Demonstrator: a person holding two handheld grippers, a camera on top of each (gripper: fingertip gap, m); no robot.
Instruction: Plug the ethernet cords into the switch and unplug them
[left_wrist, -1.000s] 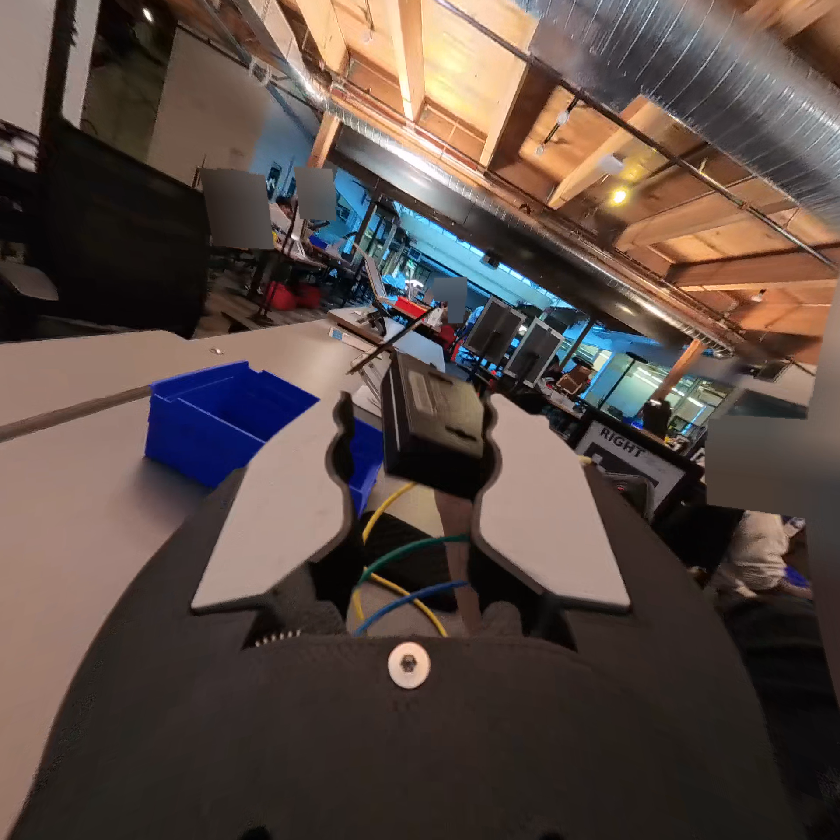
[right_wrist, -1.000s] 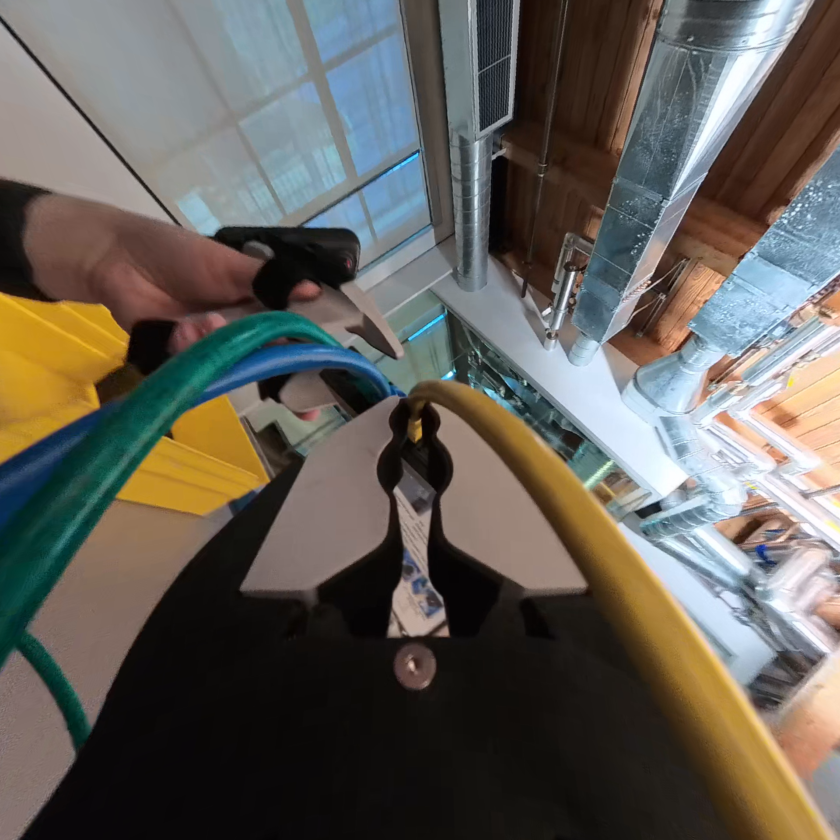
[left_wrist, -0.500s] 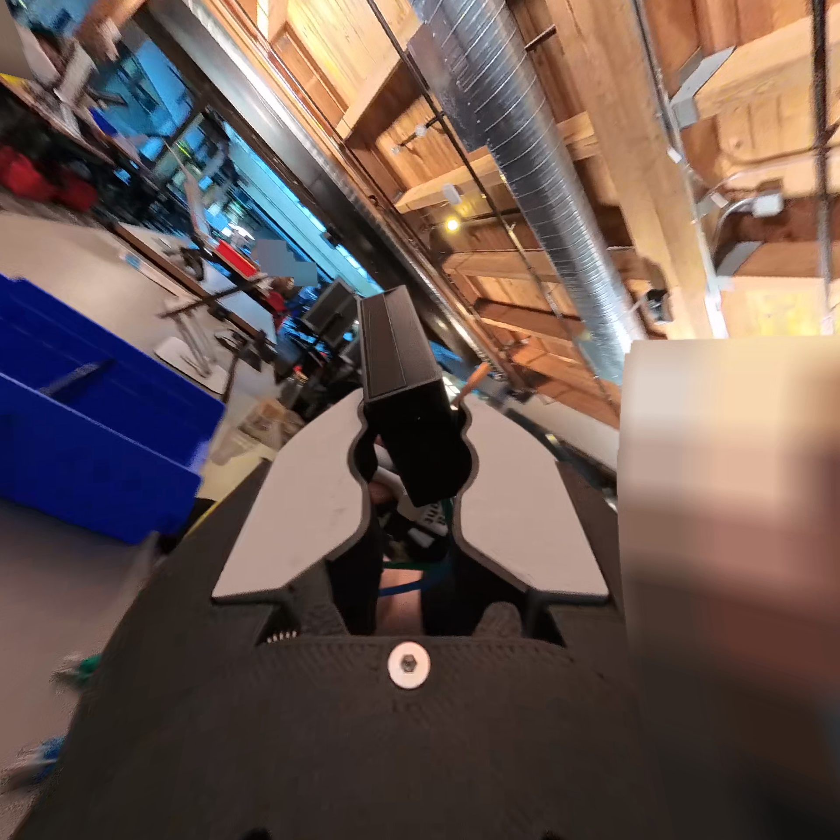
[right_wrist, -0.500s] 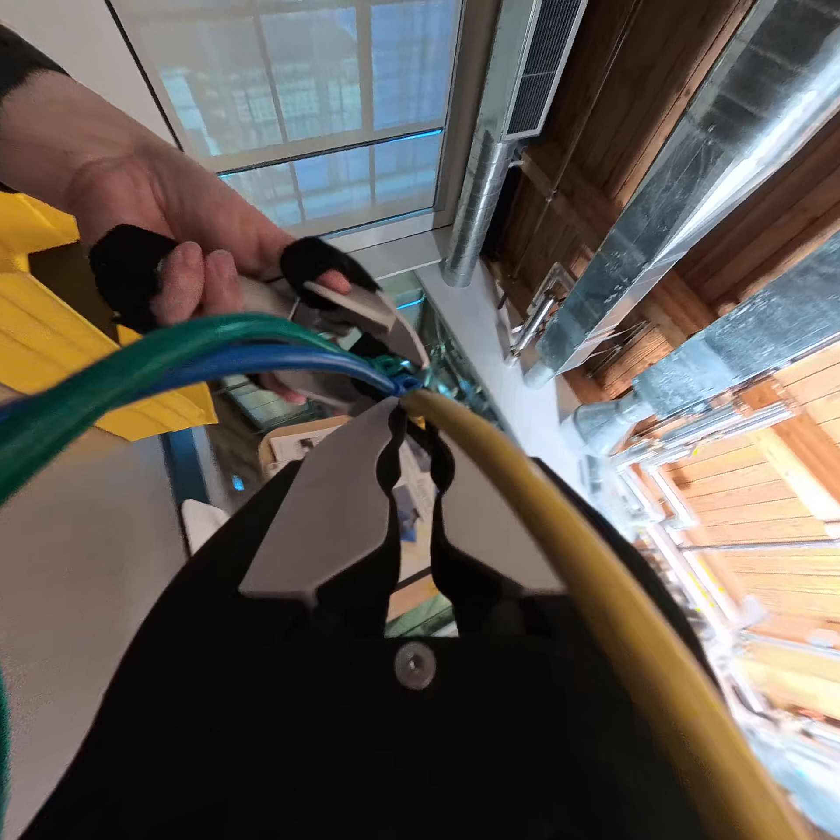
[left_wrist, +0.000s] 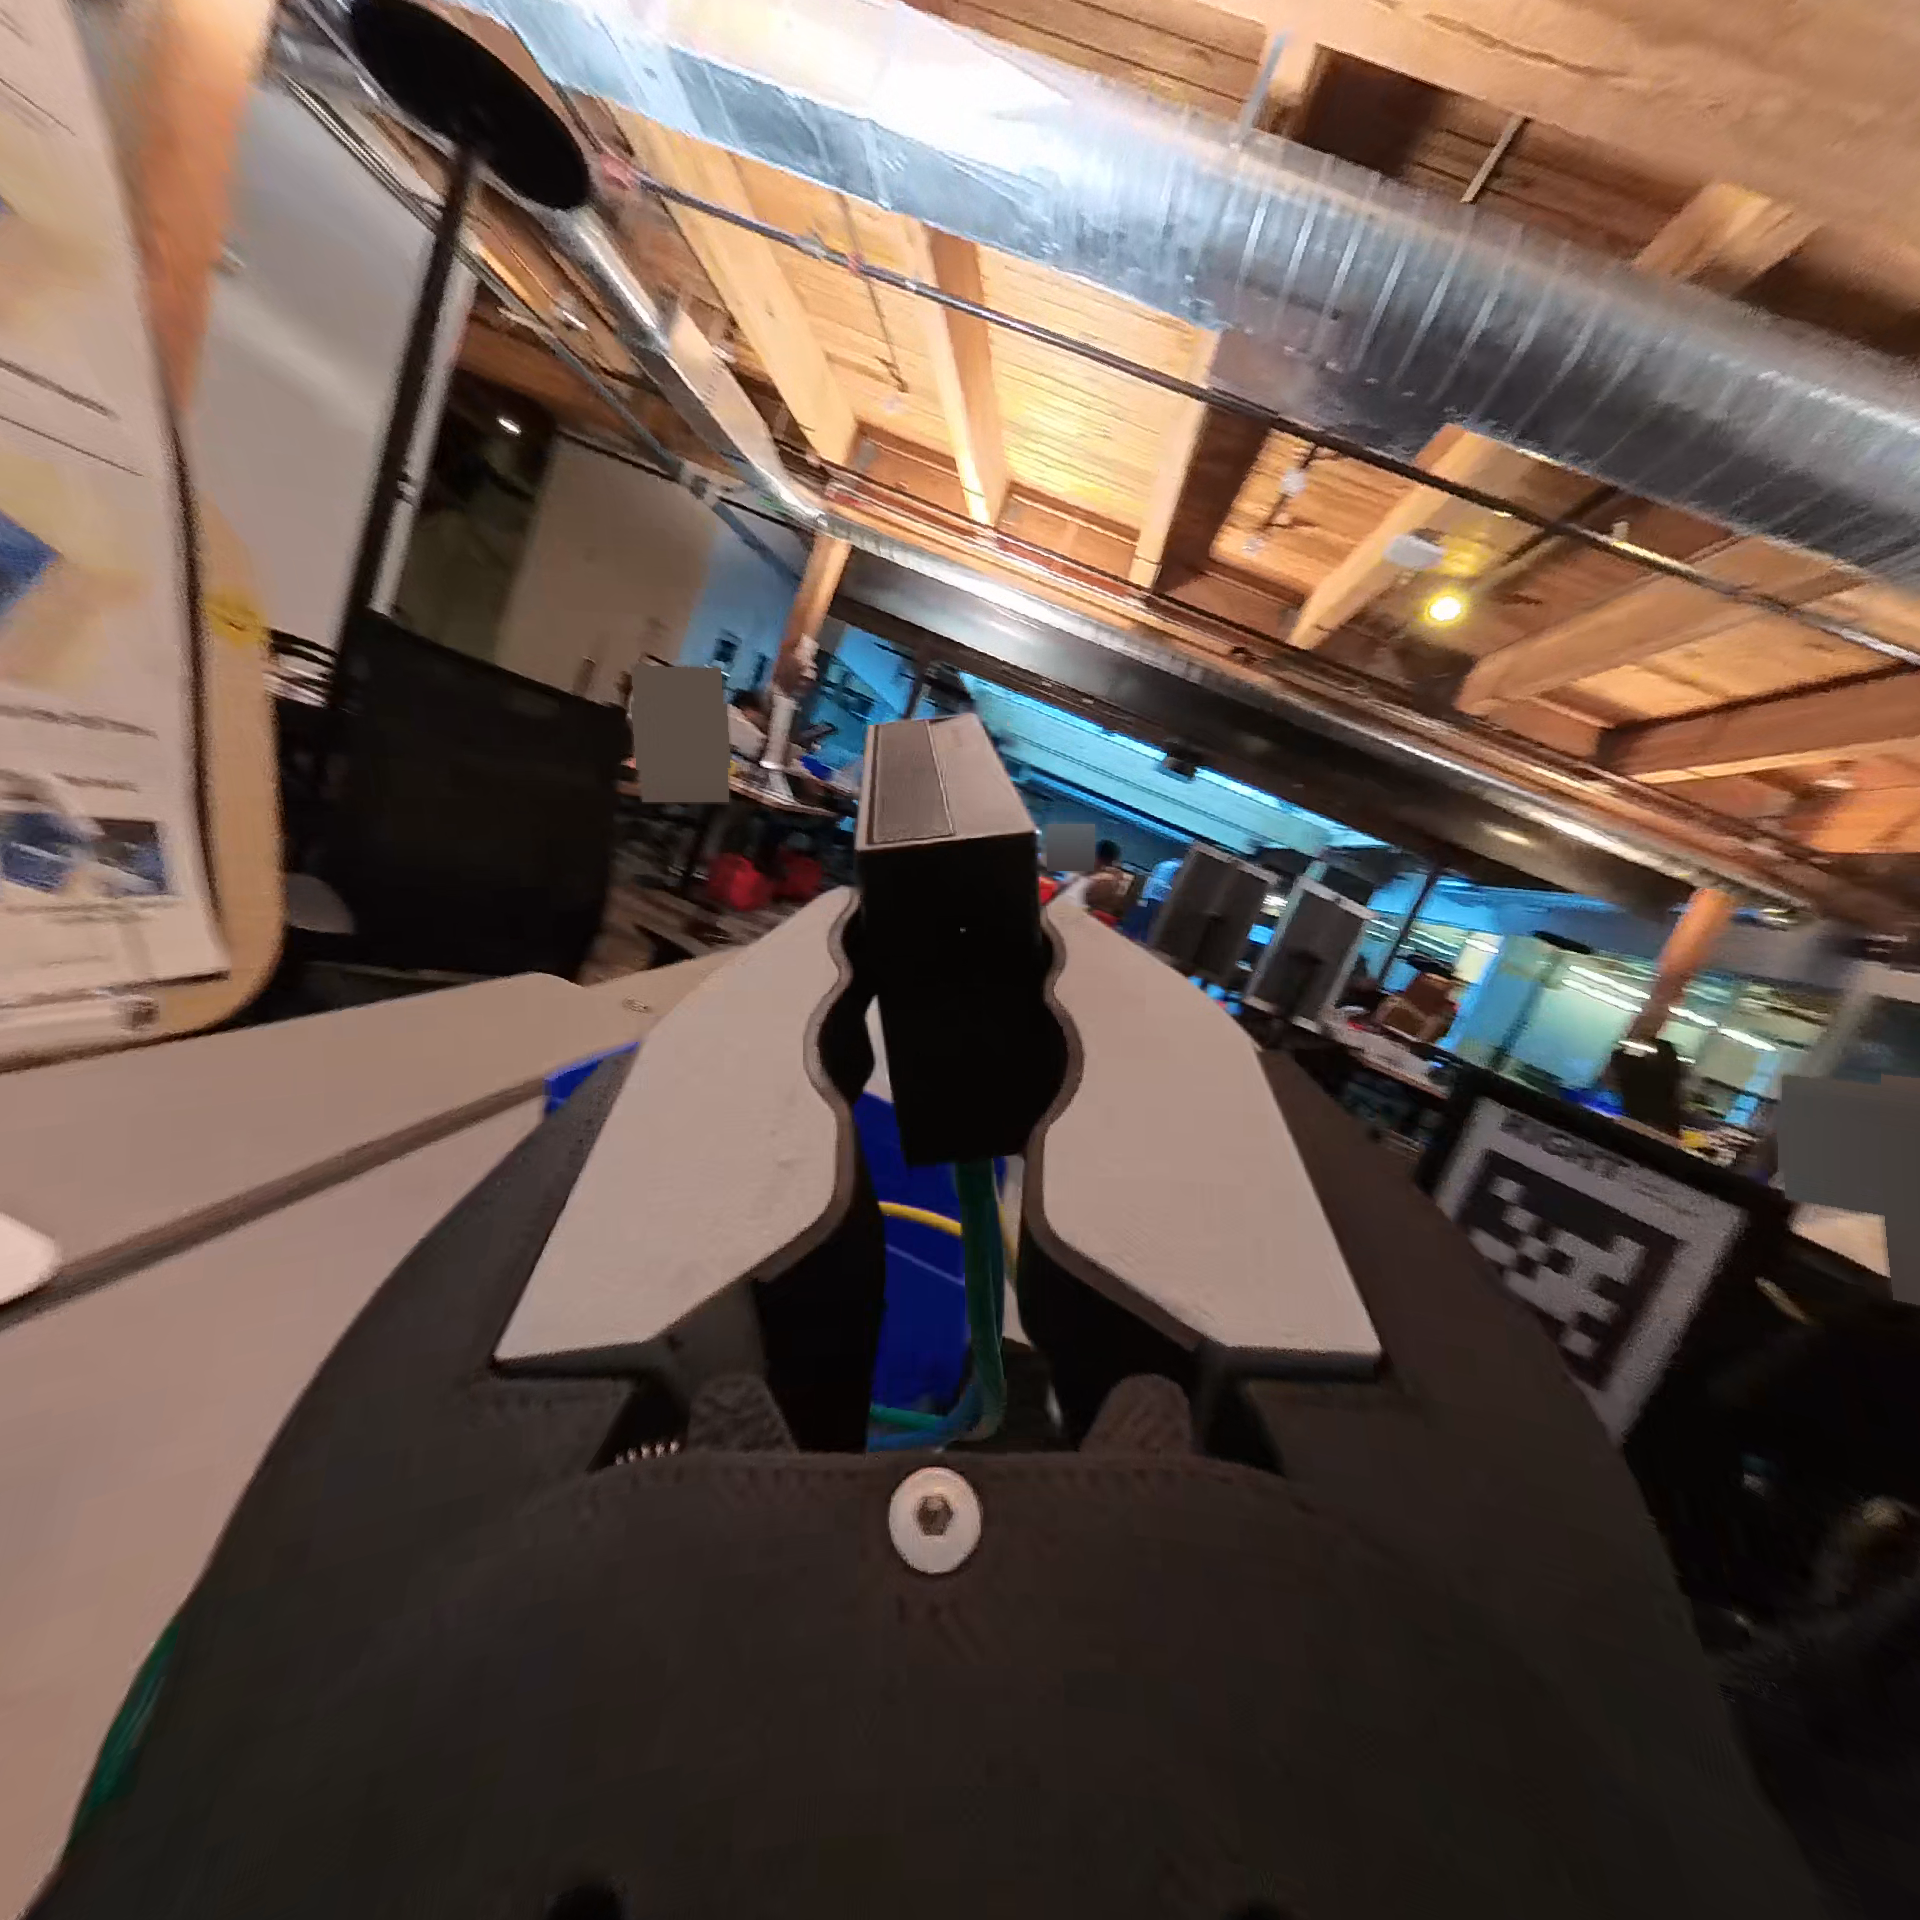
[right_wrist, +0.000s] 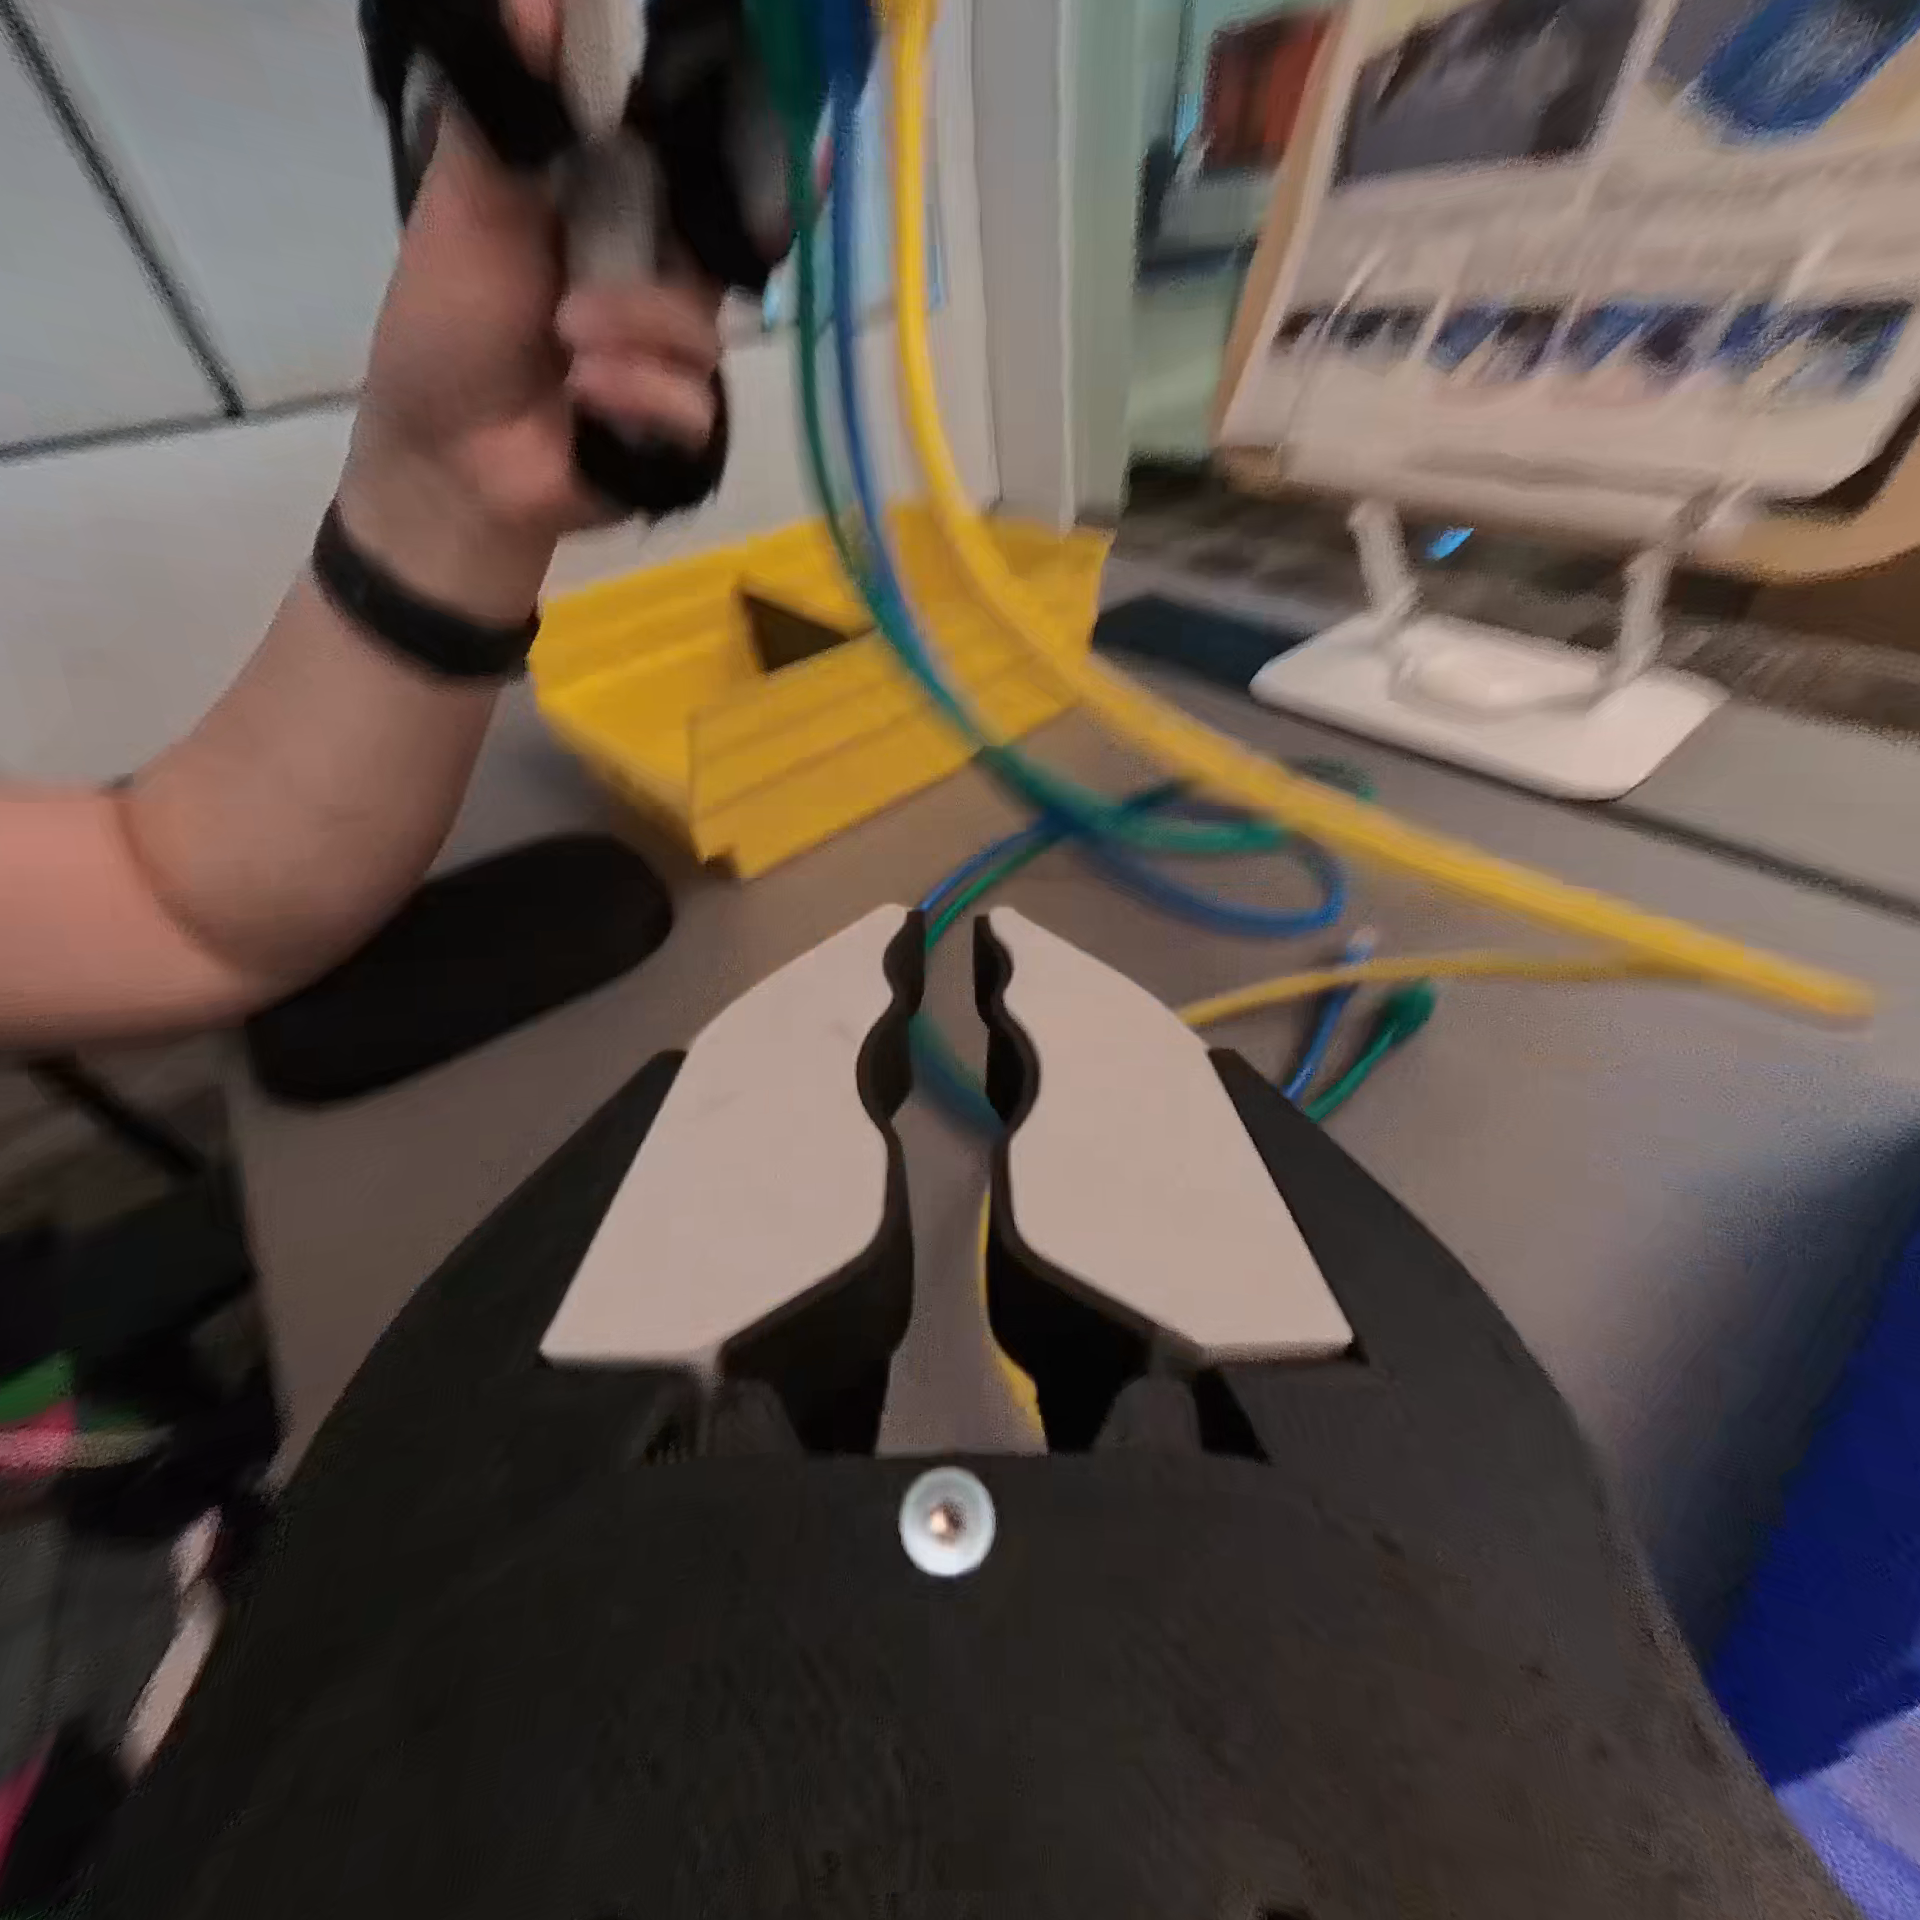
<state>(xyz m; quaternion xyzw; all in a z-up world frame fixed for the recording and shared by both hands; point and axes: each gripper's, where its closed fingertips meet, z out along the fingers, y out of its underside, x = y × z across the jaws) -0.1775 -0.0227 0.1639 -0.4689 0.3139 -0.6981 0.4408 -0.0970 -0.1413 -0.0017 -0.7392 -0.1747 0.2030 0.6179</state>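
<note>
My left gripper (left_wrist: 948, 1023) is clamped on one black switch (left_wrist: 951, 935), held up off the table (right_wrist: 1558, 1143). My right gripper (right_wrist: 948, 971) holds nothing, its jaws a narrow gap apart. I count three cords hanging from the switch: one green cord (right_wrist: 1195, 831), one blue cord (right_wrist: 1226, 914), one yellow cord (right_wrist: 1455, 862). One yellow bin (right_wrist: 790, 717) sits behind them.

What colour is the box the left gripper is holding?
Black. The switch shows best in the left wrist view, clamped in the left gripper.
</note>
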